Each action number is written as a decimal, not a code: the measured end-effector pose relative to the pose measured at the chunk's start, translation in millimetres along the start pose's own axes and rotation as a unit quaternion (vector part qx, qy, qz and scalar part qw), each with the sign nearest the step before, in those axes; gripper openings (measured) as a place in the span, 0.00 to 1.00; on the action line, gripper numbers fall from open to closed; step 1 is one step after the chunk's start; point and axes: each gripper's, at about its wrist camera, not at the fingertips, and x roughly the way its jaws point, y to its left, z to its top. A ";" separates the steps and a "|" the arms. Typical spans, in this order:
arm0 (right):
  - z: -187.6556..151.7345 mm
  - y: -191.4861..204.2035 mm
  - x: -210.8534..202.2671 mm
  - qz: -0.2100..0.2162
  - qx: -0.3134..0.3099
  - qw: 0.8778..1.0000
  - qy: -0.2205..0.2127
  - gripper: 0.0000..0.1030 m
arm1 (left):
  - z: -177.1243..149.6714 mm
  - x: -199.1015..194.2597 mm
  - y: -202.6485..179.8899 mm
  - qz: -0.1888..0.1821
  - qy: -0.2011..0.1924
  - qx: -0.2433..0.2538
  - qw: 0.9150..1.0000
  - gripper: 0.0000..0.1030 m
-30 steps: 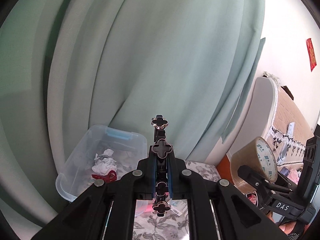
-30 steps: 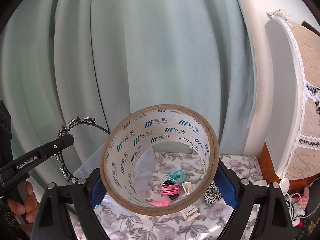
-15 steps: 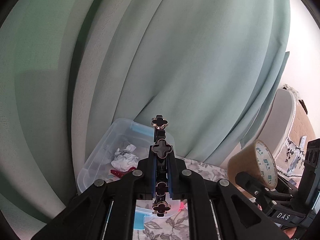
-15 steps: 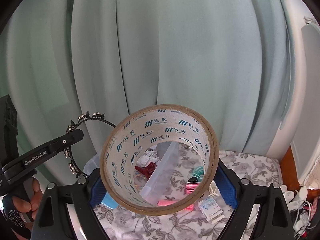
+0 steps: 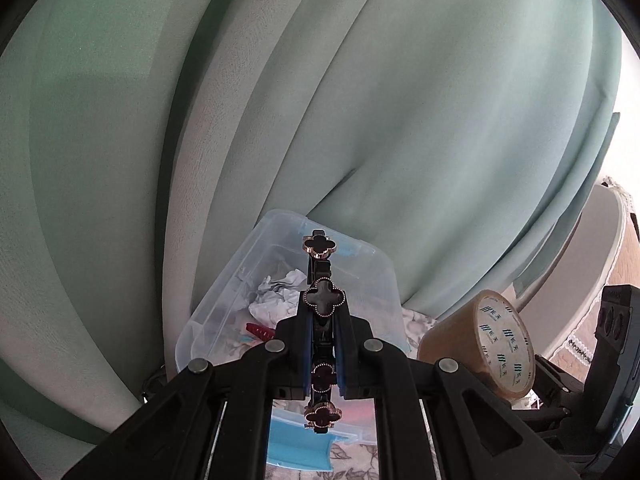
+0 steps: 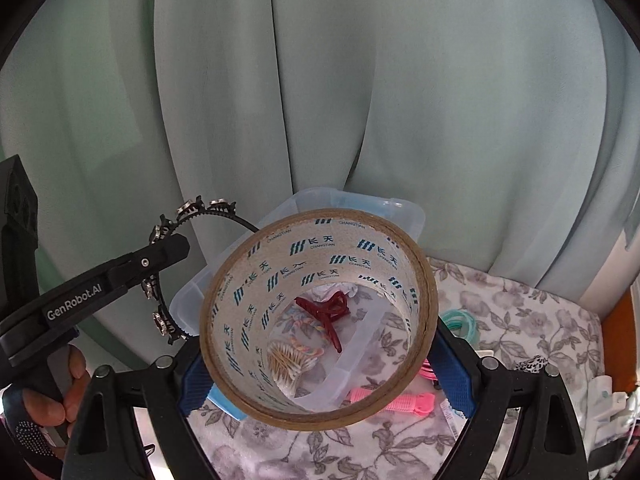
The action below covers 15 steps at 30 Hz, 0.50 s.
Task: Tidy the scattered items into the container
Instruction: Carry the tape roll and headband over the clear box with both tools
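My left gripper (image 5: 323, 356) is shut on a black headband (image 5: 323, 298) set with clover ornaments, held edge-on above the clear plastic container (image 5: 224, 292). Crumpled white paper (image 5: 276, 300) and a red clip (image 5: 260, 331) lie inside that box. My right gripper (image 6: 320, 364) grips a wide roll of brown tape (image 6: 320, 312) by its outer sides, over the container (image 6: 400, 210). Through the roll's core I see a red clip (image 6: 330, 310) and cotton swabs (image 6: 286, 362) in the box. The left gripper (image 6: 166, 248) with the headband (image 6: 192, 212) shows at the left, a hand (image 6: 72, 380) on its handle.
A pale green curtain (image 6: 360, 100) hangs right behind the box. On the floral cloth (image 6: 520, 312) lie a pink item (image 6: 404, 400), a teal hair-tie bundle (image 6: 462, 320) and small packets. The blue lid (image 5: 298, 450) lies in front of the box. A padded headboard (image 5: 592, 260) stands at right.
Both grippers have moved toward the container and tilted down; the box has grown larger and shifted to the centre of both views, with its contents now seen through the tape roll.
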 end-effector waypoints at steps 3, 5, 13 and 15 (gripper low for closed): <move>-1.1 26.5 4.1 0.009 -0.005 1.000 0.013 0.90 | 0.4 6.1 4.4 0.010 -0.002 0.000 1.000 0.09; -2.0 33.1 11.4 0.014 -0.008 1.000 0.021 0.90 | 0.6 9.4 6.6 0.012 -0.004 0.002 1.000 0.09; -9.8 46.6 44.7 0.030 -0.014 0.998 0.046 0.90 | 4.4 20.4 12.6 0.020 -0.006 0.001 1.000 0.10; -10.9 47.4 47.4 0.032 -0.014 0.998 0.049 0.90 | 6.6 22.7 12.8 0.021 -0.007 0.002 1.000 0.10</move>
